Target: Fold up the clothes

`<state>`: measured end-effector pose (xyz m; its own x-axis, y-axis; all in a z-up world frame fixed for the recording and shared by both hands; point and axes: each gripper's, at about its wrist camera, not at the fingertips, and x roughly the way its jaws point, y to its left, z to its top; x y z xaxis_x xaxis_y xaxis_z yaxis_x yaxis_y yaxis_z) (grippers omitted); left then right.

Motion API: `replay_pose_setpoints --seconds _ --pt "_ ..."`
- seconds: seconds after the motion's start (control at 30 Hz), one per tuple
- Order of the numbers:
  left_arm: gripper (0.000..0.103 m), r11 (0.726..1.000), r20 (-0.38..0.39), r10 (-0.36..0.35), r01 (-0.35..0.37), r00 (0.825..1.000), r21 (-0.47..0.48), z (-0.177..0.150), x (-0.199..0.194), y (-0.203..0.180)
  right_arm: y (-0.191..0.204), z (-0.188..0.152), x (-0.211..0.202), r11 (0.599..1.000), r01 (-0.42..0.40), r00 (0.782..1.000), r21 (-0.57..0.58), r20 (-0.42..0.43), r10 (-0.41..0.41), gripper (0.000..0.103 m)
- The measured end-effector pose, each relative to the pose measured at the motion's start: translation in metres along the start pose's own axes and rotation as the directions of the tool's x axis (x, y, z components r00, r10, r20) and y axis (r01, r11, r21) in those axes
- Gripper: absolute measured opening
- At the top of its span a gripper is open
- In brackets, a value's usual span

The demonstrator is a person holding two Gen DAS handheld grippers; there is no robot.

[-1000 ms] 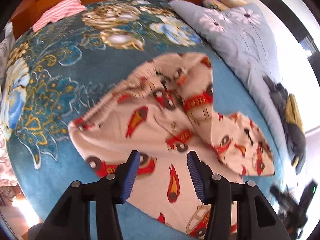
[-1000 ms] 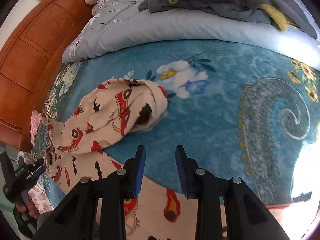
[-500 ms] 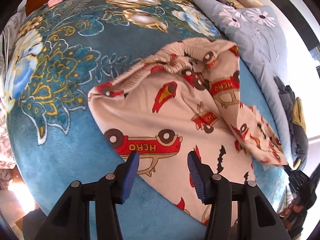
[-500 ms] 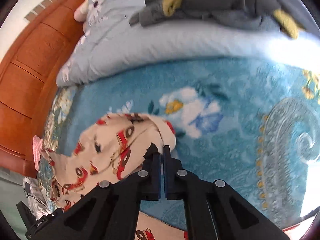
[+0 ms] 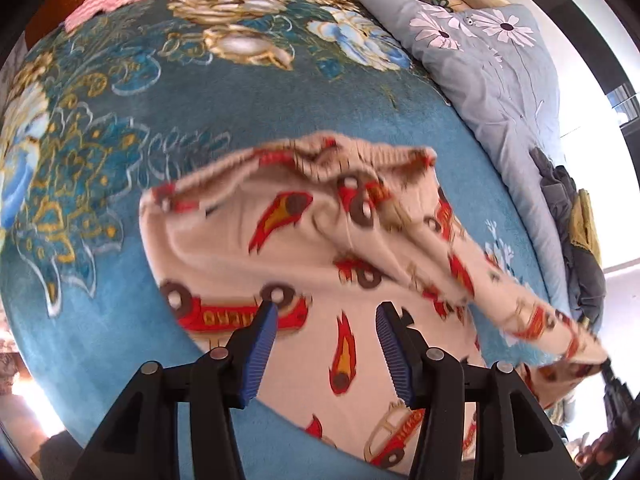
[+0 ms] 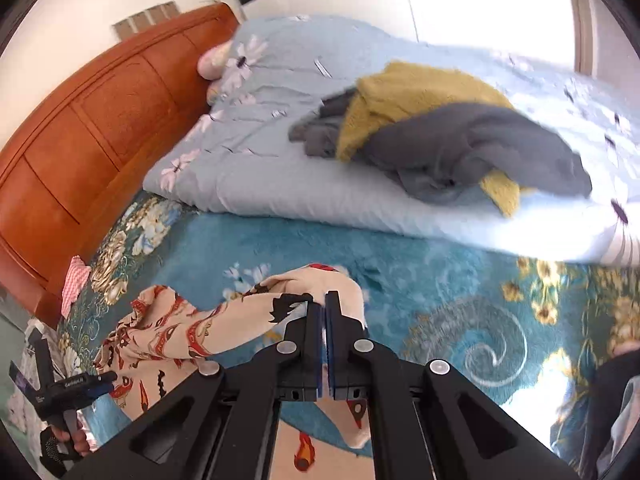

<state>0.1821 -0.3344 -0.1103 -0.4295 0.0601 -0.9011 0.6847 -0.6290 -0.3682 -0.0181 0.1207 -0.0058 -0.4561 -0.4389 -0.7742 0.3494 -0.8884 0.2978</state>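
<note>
Right hand-held gripper (image 6: 323,308) is clamped on one end of the cream car-print pyjama pants (image 5: 320,248), lifting that leg off the blue floral bed blanket (image 5: 120,128); the cloth trails down to its left. Left hand-held gripper (image 5: 326,314) hangs over the pants' flat part with its jaws apart, gripping nothing. Grey floral quilt (image 6: 260,168) lies beyond the right hand-held gripper, with grey and yellow clothes (image 6: 440,140) on it.
</note>
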Motion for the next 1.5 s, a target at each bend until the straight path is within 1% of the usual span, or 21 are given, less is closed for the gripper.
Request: replay_pose_setpoints --seconds 0.07,0.13,0.23,0.3,0.33,0.4,0.47,0.53,0.67,0.7,0.73,0.77,0.8,0.83,0.93,1.03,1.13,1.2,1.27,1.43,1.5 --pt "0.055 1.000 0.012 0.016 -0.016 1.000 0.008 0.009 0.001 -0.002 -0.009 -0.003 0.008 1.000 0.012 0.999 0.014 -0.044 -0.012 0.001" --pt "0.056 0.999 0.021 0.037 -0.037 0.999 0.028 0.025 -0.001 -0.004 -0.016 -0.008 0.011 0.999 0.001 0.998 0.037 -0.067 0.001 0.001" --pt "0.059 0.988 0.034 0.092 -0.095 0.995 0.122 0.045 0.005 -0.020 -0.021 -0.018 0.011 0.999 -0.008 0.996 0.047 -0.085 0.012 0.001" --pt "0.060 0.970 0.041 0.120 -0.126 0.992 0.207 0.056 0.012 -0.037 -0.024 -0.024 0.013 0.999 -0.008 0.995 0.052 -0.096 0.013 0.001" --pt "0.061 0.958 0.042 0.132 -0.138 0.990 0.252 0.060 0.016 -0.046 -0.025 -0.027 0.014 0.999 -0.004 0.995 0.054 -0.101 0.009 0.001" --pt "0.062 0.920 0.042 0.167 -0.171 0.985 0.352 0.064 0.031 -0.066 -0.027 -0.031 0.016 0.998 -0.004 0.994 0.064 -0.110 0.011 0.001" --pt "0.062 0.871 0.061 0.211 -0.216 0.976 0.442 0.065 0.046 -0.084 -0.029 -0.035 0.017 0.997 0.000 0.993 0.075 -0.120 0.009 0.001" --pt "0.062 0.813 0.088 0.252 -0.260 0.964 0.521 0.068 0.065 -0.100 -0.031 -0.038 0.017 0.996 0.003 0.992 0.086 -0.125 0.007 0.001" --pt "0.060 0.776 0.095 0.293 -0.295 0.951 0.557 0.074 0.086 -0.103 -0.036 -0.042 0.018 0.995 0.012 0.991 0.098 -0.137 0.002 0.001" --pt "0.057 0.775 0.104 0.289 -0.296 0.952 0.558 0.074 0.087 -0.103 -0.037 -0.043 0.019 0.995 0.014 0.990 0.100 -0.140 0.000 0.001" --pt "0.046 0.776 0.101 0.281 -0.288 0.954 0.561 0.075 0.088 -0.102 -0.038 -0.043 0.019 0.995 0.016 0.990 0.103 -0.141 -0.002 0.001" --pt "0.027 0.777 0.098 0.273 -0.280 0.957 0.564 0.076 0.089 -0.101 -0.038 -0.043 0.020 0.994 0.018 0.990 0.105 -0.142 -0.003 0.001" --pt "0.017 0.781 0.092 0.271 -0.274 0.958 0.561 0.078 0.089 -0.099 -0.039 -0.043 0.022 0.994 0.020 0.990 0.107 -0.143 -0.004 0.001" --pt "0.010 0.784 0.101 0.265 -0.275 0.959 0.556 0.080 0.087 -0.099 -0.038 -0.043 0.023 0.994 0.022 0.990 0.106 -0.144 -0.007 0.001" --pt "0.009 0.792 0.137 0.245 -0.280 0.960 0.543 0.089 0.074 -0.101 -0.038 -0.039 0.023 0.995 0.030 0.990 0.096 -0.142 -0.016 0.001" --pt "0.009 0.794 0.192 0.217 -0.288 0.957 0.535 0.106 0.049 -0.105 -0.038 -0.033 0.008 0.997 0.045 0.993 0.058 -0.112 -0.038 0.001" --pt "0.009 0.796 0.217 0.165 -0.259 0.962 0.546 0.124 0.022 -0.113 -0.042 -0.025 -0.014 0.998 0.059 0.996 0.038 -0.073 -0.056 0.001" --pt "0.009 0.797 0.218 0.126 -0.229 0.968 0.559 0.131 0.008 -0.120 -0.044 -0.020 -0.028 0.998 0.065 0.996 0.025 -0.063 -0.063 0.001" --pt "0.009 0.786 0.226 0.102 -0.218 0.969 0.578 0.130 -0.004 -0.126 -0.040 -0.017 -0.040 0.997 0.074 0.995 -0.008 -0.063 -0.075 0.001" --pt "0.009 0.796 0.259 0.034 -0.183 0.965 0.578 0.111 -0.036 -0.117 -0.028 -0.020 -0.074 0.992 0.096 0.993 -0.086 -0.057 -0.101 0.001" --pt "0.009 0.799 0.253 0.012 -0.162 0.967 0.580 0.103 -0.051 -0.107 -0.026 -0.022 -0.090 0.993 0.072 0.994 -0.096 -0.076 -0.080 0.001"
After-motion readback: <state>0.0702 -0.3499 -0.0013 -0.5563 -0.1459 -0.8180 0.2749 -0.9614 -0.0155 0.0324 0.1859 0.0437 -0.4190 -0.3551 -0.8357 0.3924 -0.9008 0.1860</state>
